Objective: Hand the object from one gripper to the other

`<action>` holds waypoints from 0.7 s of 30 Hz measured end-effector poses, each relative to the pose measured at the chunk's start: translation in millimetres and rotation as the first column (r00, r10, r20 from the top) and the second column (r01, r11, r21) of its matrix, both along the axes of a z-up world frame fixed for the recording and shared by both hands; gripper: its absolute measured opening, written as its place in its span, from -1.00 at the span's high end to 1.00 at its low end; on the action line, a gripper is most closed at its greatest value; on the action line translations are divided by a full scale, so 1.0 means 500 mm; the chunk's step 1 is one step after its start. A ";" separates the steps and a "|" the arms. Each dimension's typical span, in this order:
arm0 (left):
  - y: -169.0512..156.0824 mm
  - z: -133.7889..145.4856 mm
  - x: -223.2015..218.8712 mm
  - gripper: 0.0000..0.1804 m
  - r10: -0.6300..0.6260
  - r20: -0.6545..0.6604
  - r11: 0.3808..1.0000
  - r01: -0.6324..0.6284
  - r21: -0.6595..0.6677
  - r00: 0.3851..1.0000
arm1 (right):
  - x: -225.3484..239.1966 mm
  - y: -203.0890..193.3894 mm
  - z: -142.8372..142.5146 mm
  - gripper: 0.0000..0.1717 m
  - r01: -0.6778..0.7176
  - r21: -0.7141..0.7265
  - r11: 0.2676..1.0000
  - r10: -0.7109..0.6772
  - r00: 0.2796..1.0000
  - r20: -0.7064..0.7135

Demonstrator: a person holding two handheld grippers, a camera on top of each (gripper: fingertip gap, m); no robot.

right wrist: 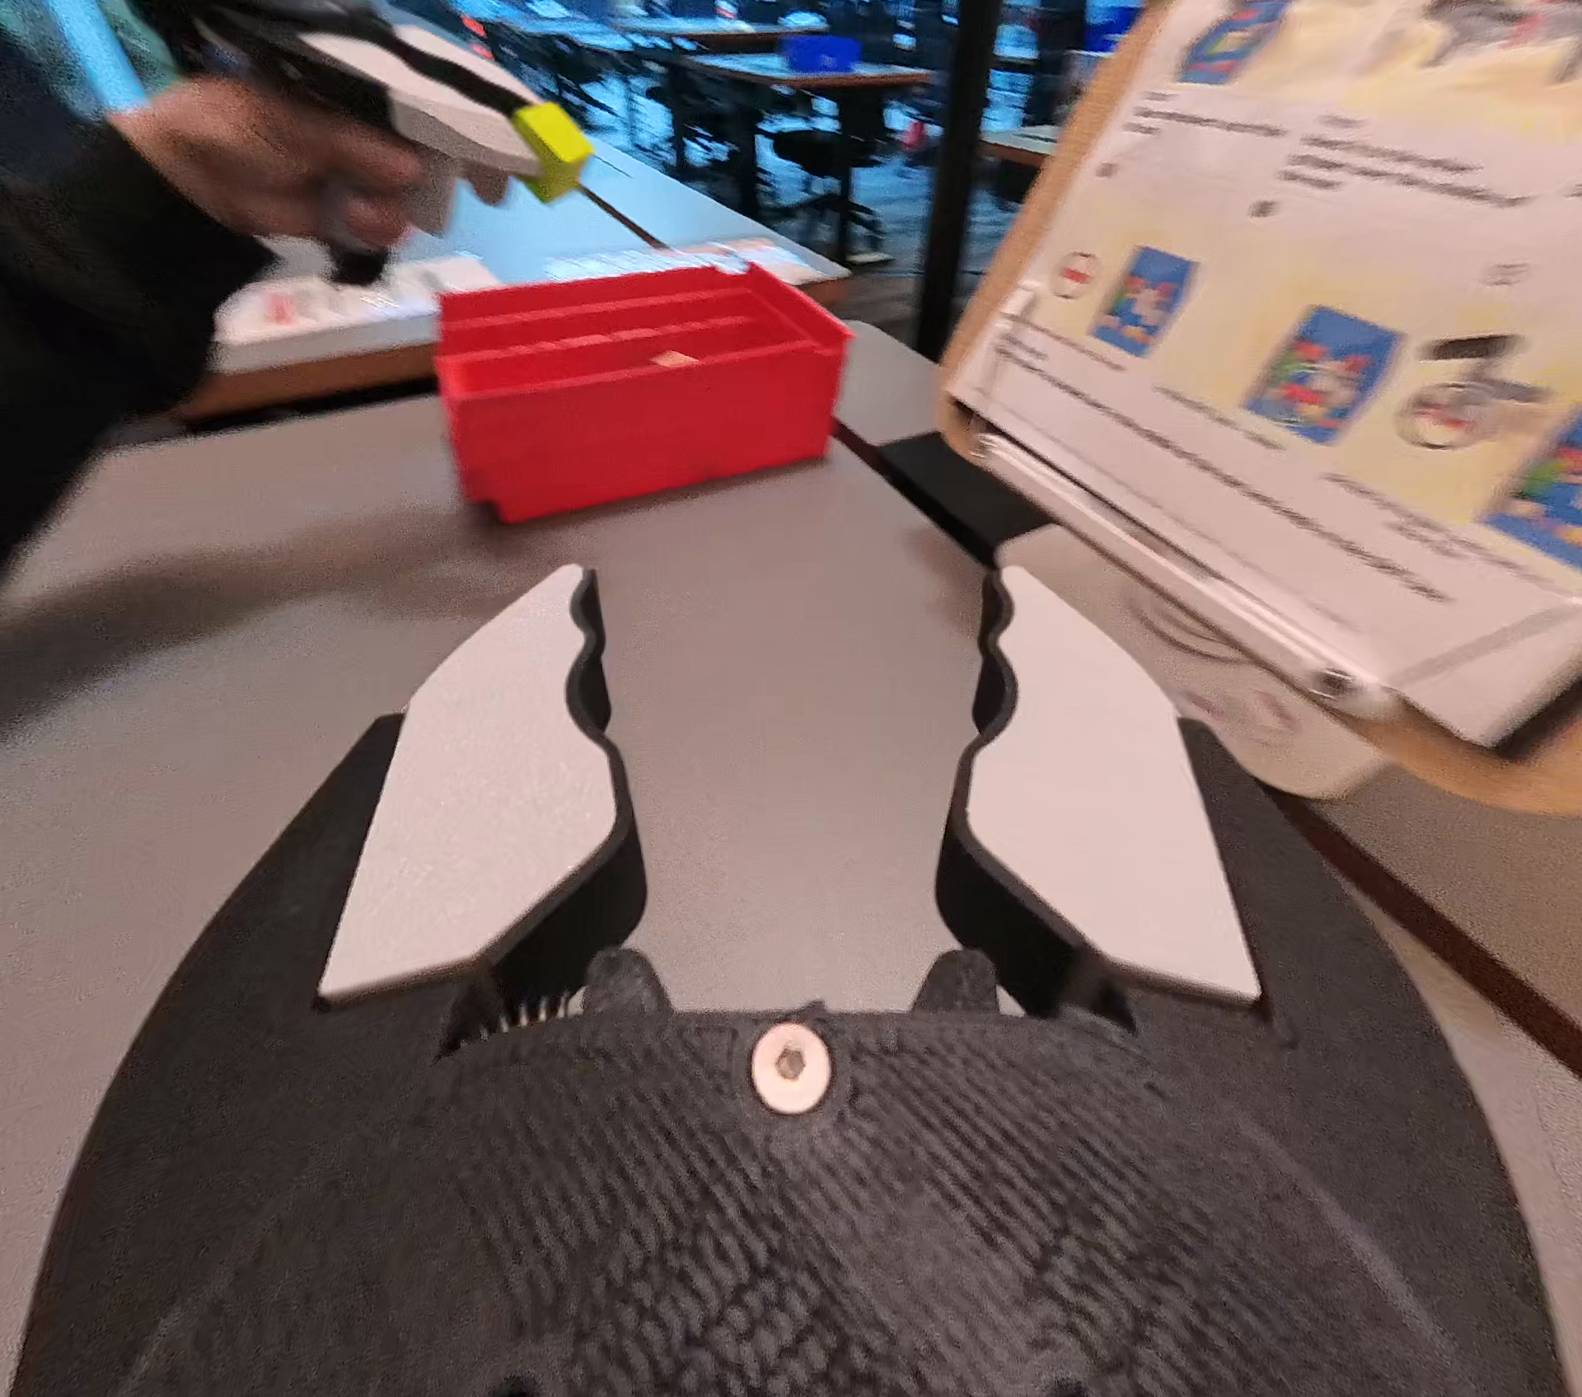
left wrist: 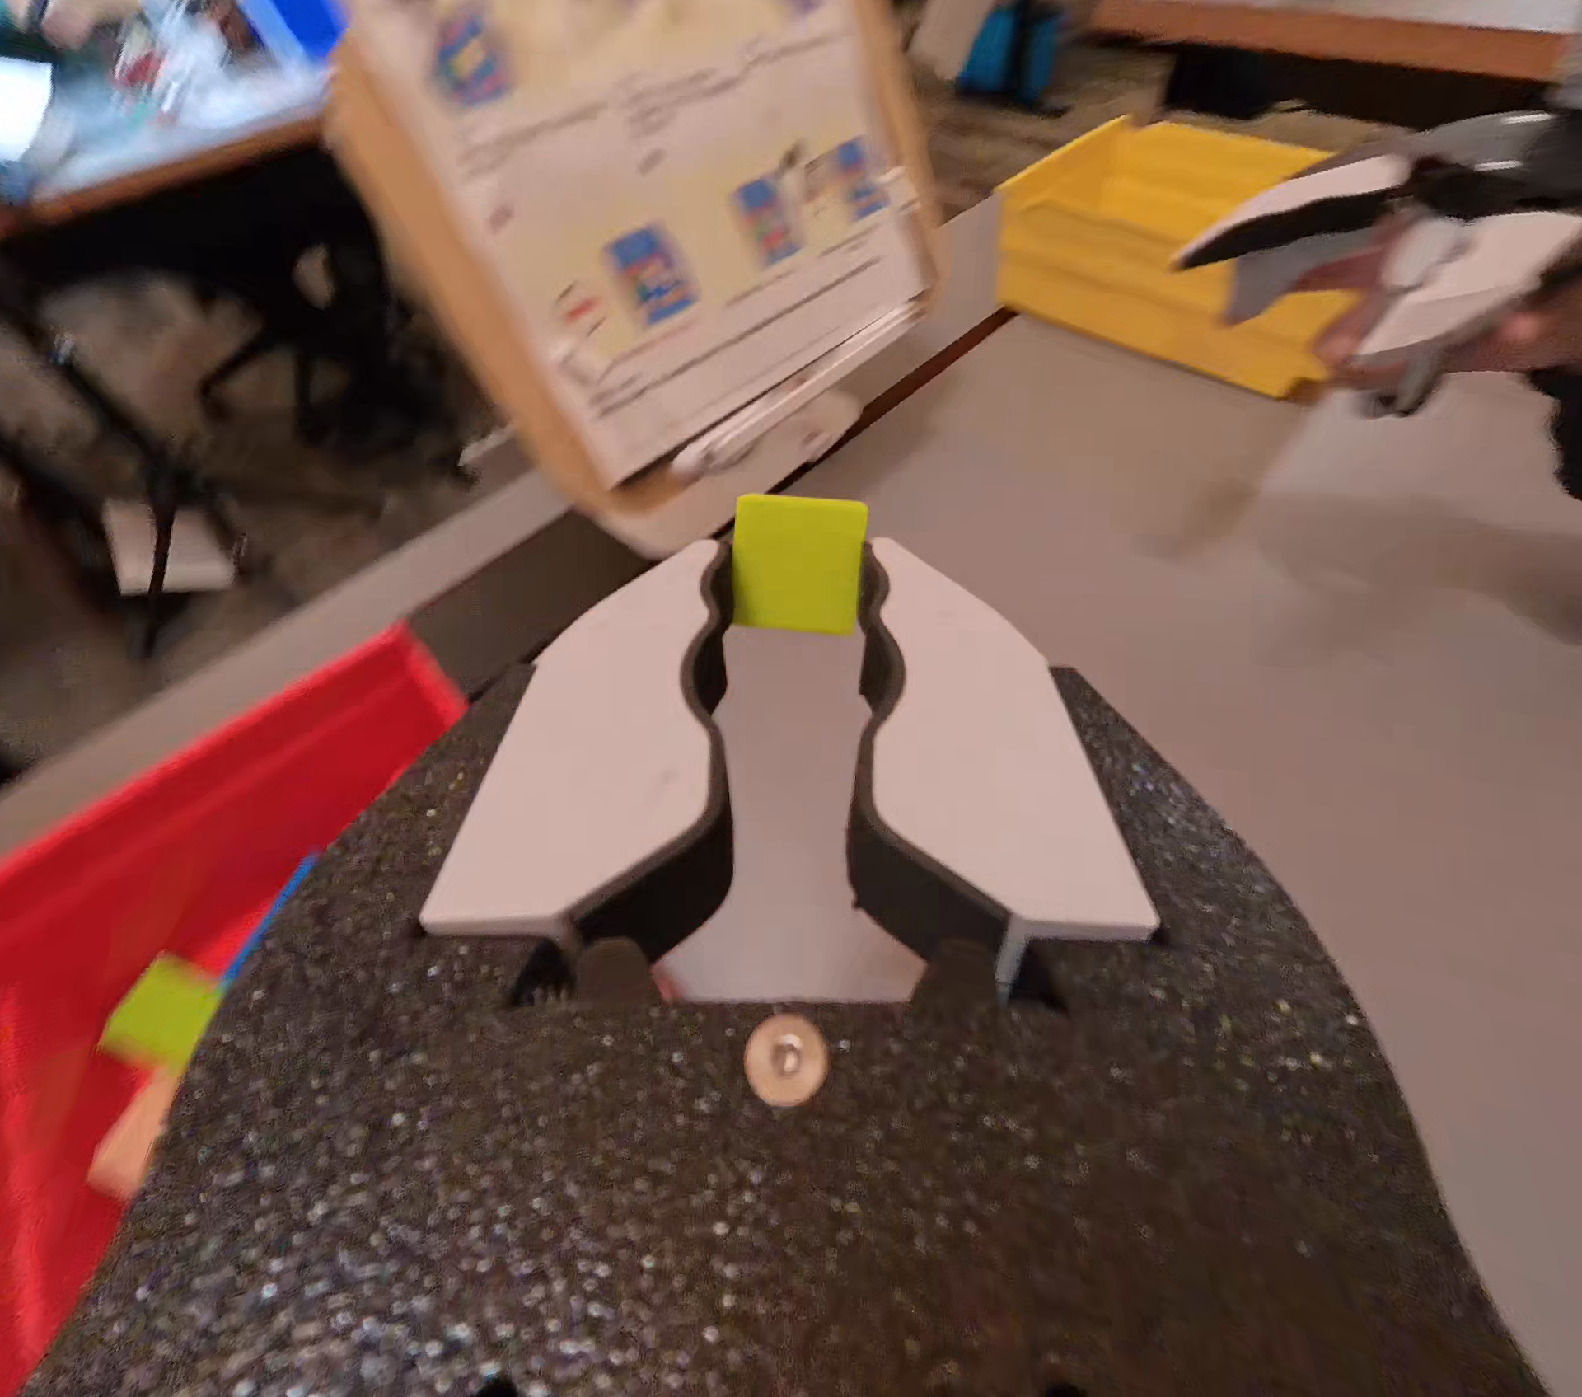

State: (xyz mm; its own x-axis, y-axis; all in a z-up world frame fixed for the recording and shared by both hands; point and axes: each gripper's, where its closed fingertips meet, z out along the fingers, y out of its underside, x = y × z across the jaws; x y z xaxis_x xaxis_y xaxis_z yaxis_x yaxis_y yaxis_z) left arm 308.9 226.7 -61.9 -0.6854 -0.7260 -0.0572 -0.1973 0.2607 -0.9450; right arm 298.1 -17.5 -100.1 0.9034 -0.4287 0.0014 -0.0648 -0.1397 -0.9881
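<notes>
1. The left gripper (left wrist: 796, 568) pinches a small yellow-green block (left wrist: 798, 564) at its very tips. Both dark fingertips (left wrist: 717, 585) press on the block's side faces, and its far end pokes out past them toward twelve o'clock.

2. The right gripper (right wrist: 792, 637) has its jaws spread wide, with only bare grey table (right wrist: 770, 756) showing between them. It holds nothing.

3. The relation the handover turns on: from the right gripper's own view, the block (right wrist: 555, 150) sits high at about ten o'clock, well apart from the open jaws, carried above the table by the left gripper (right wrist: 548, 153) in a person's hand (right wrist: 282, 166).

4. From the left gripper's view, the right gripper (left wrist: 1233, 260) shows at about two o'clock, well apart, with its tips pointing back toward nine o'clock (roughly toward the block).

5. The block's free end sticks out forward of the pinching tips, so that exposed part is probably what the open jaws must close on. Neither gripper is clearly nearer the meeting point; both look to have ground to cover.

6. Other things: a red bin (right wrist: 633, 371) stands on the table beneath the carried block, a yellow bin (left wrist: 1138, 243) lies behind the right gripper, and a propped sheet of pictures (left wrist: 651, 157) stands at the table's far edge.

7. Judged from this, the handover has not yet begun; the block is only in the giving gripper.
</notes>
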 end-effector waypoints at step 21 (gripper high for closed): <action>-0.427 0.007 -0.198 0.70 -0.590 0.525 0.738 0.674 0.041 0.614 | -0.188 0.090 0.062 0.26 -0.471 0.662 0.583 0.801 0.470 -0.371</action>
State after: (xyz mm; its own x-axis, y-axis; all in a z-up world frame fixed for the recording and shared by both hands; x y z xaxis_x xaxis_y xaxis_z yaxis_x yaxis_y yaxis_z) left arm 210.0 13.2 -58.4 -0.8864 -0.1501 -0.4380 0.4432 -0.0016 -0.8964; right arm 204.2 27.4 -69.0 0.6275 0.4738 -0.6179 -0.7023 0.0018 -0.7119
